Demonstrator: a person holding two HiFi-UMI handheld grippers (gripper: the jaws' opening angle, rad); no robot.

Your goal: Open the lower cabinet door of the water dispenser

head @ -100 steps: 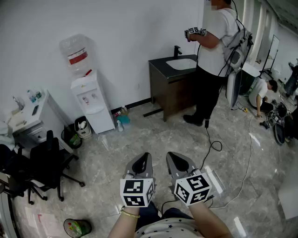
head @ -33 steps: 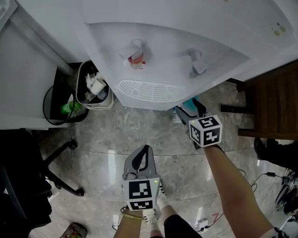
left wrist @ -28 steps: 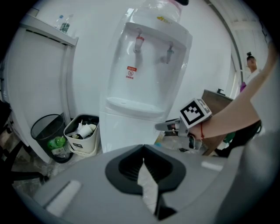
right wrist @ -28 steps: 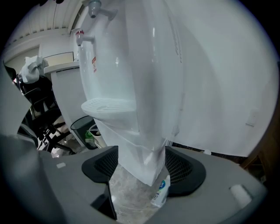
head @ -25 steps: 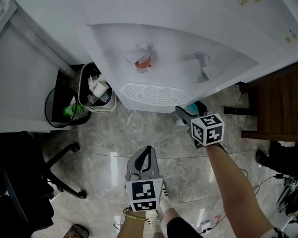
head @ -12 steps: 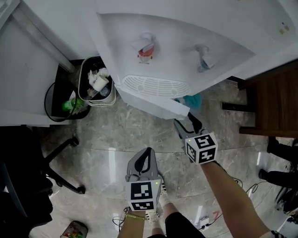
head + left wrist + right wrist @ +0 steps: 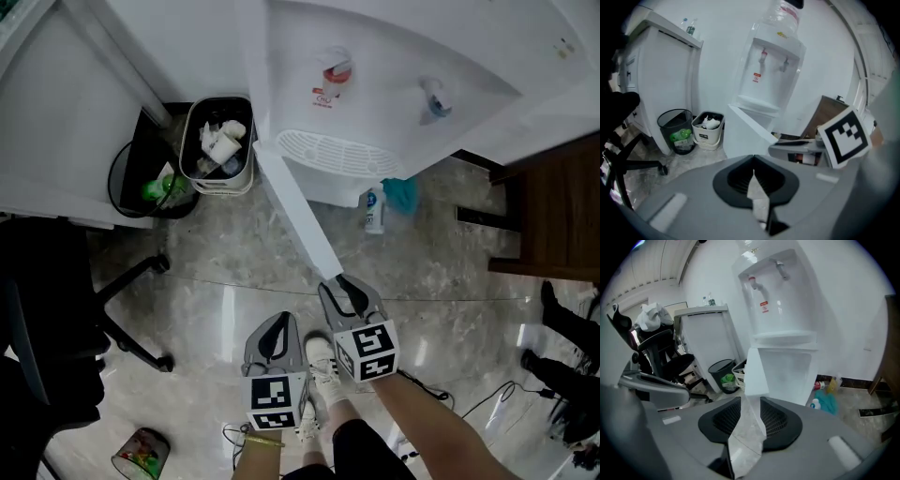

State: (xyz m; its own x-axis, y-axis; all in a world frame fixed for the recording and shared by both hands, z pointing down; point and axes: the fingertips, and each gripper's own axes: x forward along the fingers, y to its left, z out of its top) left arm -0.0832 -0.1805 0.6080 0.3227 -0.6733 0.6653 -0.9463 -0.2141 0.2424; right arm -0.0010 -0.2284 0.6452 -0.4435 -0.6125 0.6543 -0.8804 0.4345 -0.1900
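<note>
At the near left, the left gripper [image 7: 278,323] is hanging idle over the floor, its jaws pressed together on nothing. It is best kept there, clear of the door's swing. The lower cabinet door [image 7: 295,211] is standing swung wide out from the water dispenser [image 7: 375,84], its free edge pointing at the near floor. Just right of that edge, the right gripper [image 7: 342,286] is closing its jaws with only floor showing between them, the door edge just beyond their tips. The door is looking open enough, so this gripper should be drawing straight off without nudging the edge back toward shut.
</note>
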